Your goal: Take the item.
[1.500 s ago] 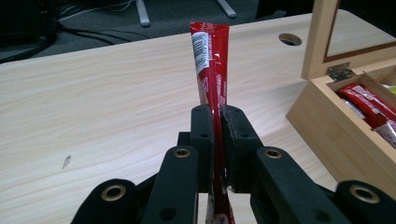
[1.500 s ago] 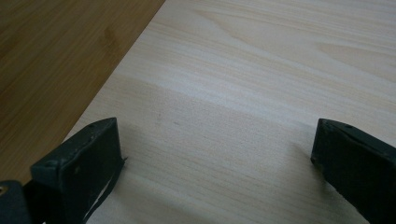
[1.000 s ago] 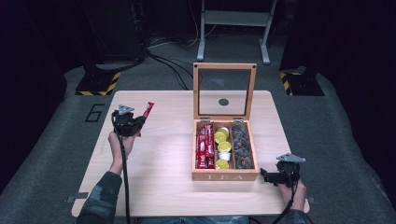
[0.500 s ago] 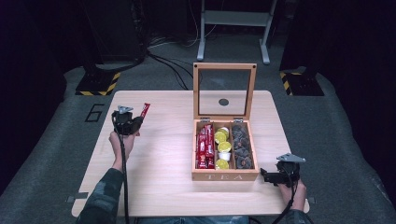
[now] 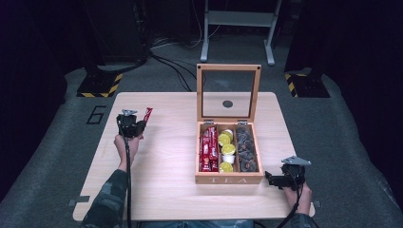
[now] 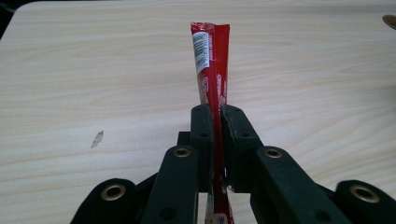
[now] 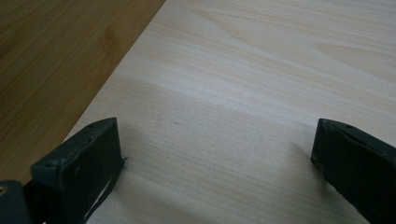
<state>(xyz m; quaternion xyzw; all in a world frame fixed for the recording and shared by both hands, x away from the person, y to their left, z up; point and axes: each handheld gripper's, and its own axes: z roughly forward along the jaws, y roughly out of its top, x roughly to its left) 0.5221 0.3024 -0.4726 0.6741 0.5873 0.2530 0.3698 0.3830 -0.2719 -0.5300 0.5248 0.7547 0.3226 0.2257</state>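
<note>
High view: left gripper (image 5: 139, 124) over table (image 5: 161, 190) left side, jaws pinching red sachet (image 5: 148, 114). Wooden box (image 5: 229, 179) lettered "TEA", lid up. Floor mark "6" (image 5: 97, 114).
Left gripper view: sachet clamped; barcode label (image 6: 201, 50) illegible.
Right gripper view: right gripper (image 7: 217, 163) jaws spread wide over bare tabletop.

The red stick sachet (image 6: 212, 70), long and narrow with a white barcode label near its far end, was pinched edge-on between the black jaws of the left gripper (image 6: 215, 116) and pointed up and away over the desk's (image 5: 161, 156) left half.
</note>
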